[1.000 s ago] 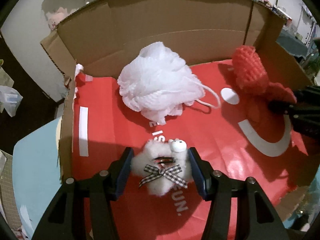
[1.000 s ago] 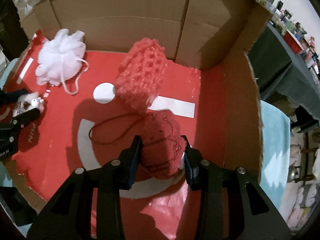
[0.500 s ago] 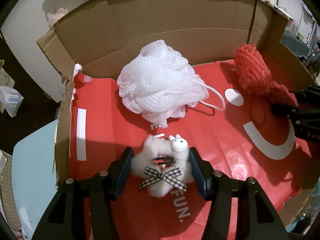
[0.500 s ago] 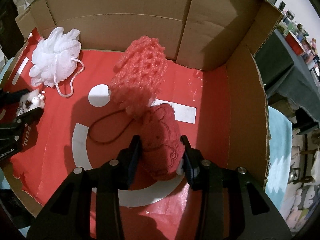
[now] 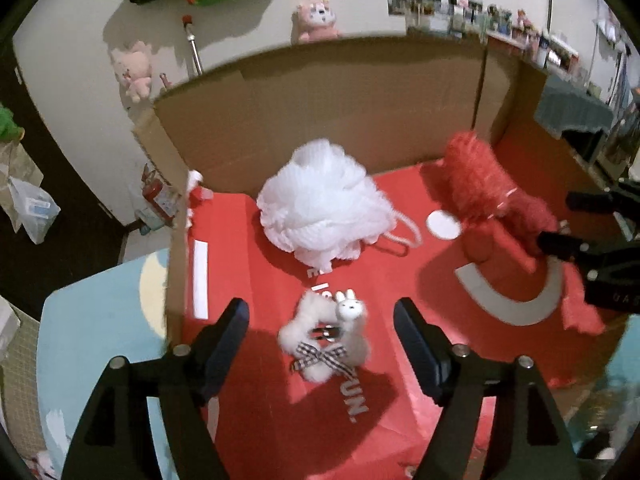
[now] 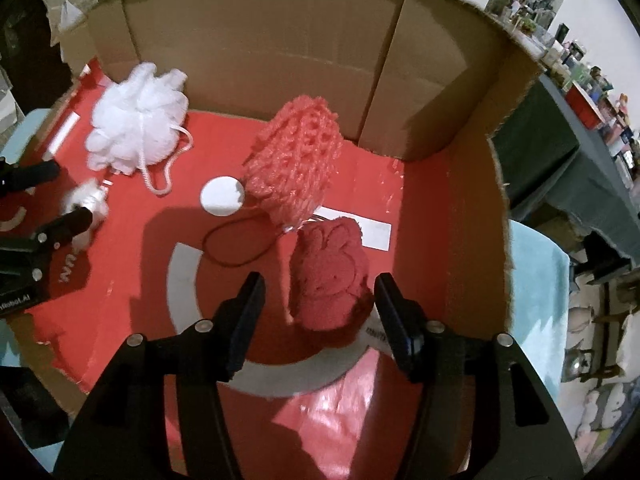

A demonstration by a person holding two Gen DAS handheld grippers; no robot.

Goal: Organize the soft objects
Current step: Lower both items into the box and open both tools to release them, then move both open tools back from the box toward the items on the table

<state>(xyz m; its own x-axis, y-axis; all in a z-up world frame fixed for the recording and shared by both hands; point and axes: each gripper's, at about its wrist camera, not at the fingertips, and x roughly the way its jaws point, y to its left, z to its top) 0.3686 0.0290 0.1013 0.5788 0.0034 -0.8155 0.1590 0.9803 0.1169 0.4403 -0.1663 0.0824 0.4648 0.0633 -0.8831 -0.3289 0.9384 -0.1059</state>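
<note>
A small white fluffy bunny charm (image 5: 326,338) with a checked bow lies on the red floor of the cardboard box (image 5: 320,92). My left gripper (image 5: 322,318) hangs above it, jaws opening, pads clear of it on both sides. A white mesh pouf (image 5: 324,212) sits behind it. A red plush pouch (image 6: 330,272) stands on the floor between the opening jaws of my right gripper (image 6: 318,296); the pads do not touch it. A red crocheted bag (image 6: 294,168) leans behind it, joined by a dark cord (image 6: 236,248). The pouf (image 6: 138,120) and the charm (image 6: 86,200) also show in the right wrist view.
The box (image 6: 256,52) has tall cardboard walls at the back and right; its near side is low. It rests on a light blue surface (image 5: 100,320). Plush toys (image 5: 134,68) hang on the wall behind. A cluttered dark table (image 6: 560,148) stands to the right.
Both grippers let go: the left jaws spread off the bunny charm and lifted away; the right jaws spread off the red plush pouch, which now stands free.
</note>
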